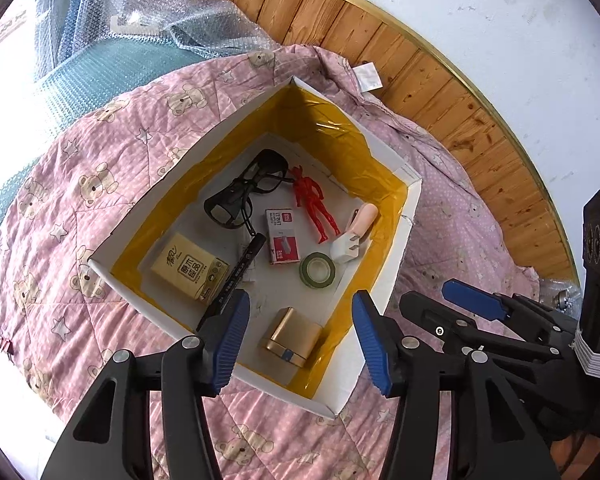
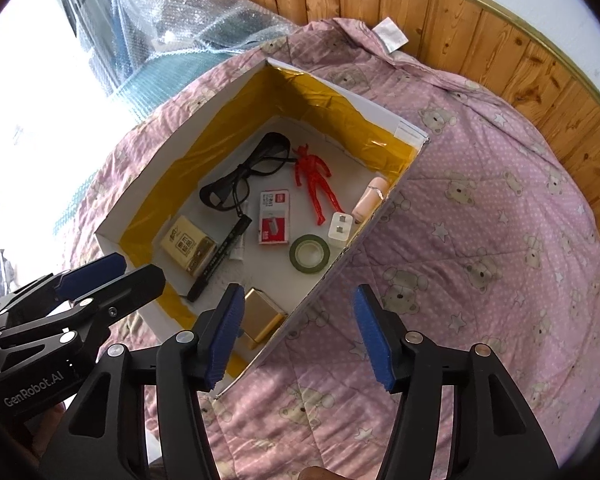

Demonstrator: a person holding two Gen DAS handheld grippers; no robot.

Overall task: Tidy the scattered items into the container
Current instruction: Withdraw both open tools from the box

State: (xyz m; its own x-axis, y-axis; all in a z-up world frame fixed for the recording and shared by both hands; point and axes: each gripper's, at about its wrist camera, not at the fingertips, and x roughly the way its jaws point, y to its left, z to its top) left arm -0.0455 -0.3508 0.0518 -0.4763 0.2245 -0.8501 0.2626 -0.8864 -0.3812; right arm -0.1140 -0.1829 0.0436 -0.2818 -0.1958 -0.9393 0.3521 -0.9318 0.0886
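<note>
Both the left gripper [image 1: 300, 336] and right gripper [image 2: 300, 332] are hanging wide apart, holding nothing, at lower frame over the box [image 1: 112, 240] containing glasses [image 1: 244, 188] and red figure [image 1: 314, 204].

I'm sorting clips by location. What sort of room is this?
Probably a bedroom: the box sits on a pink teddy-bear quilt, beside wood-panelled wall. Bubble wrap hints at storage.

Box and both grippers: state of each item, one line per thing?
box: open-topped, on the quilt
glasses: in box, folded
red figure: in box, lying flat
tape roll: in box, flat
marker: in box, capped
gold case: in box, closed
left gripper: open, empty
right gripper: open, empty
</note>
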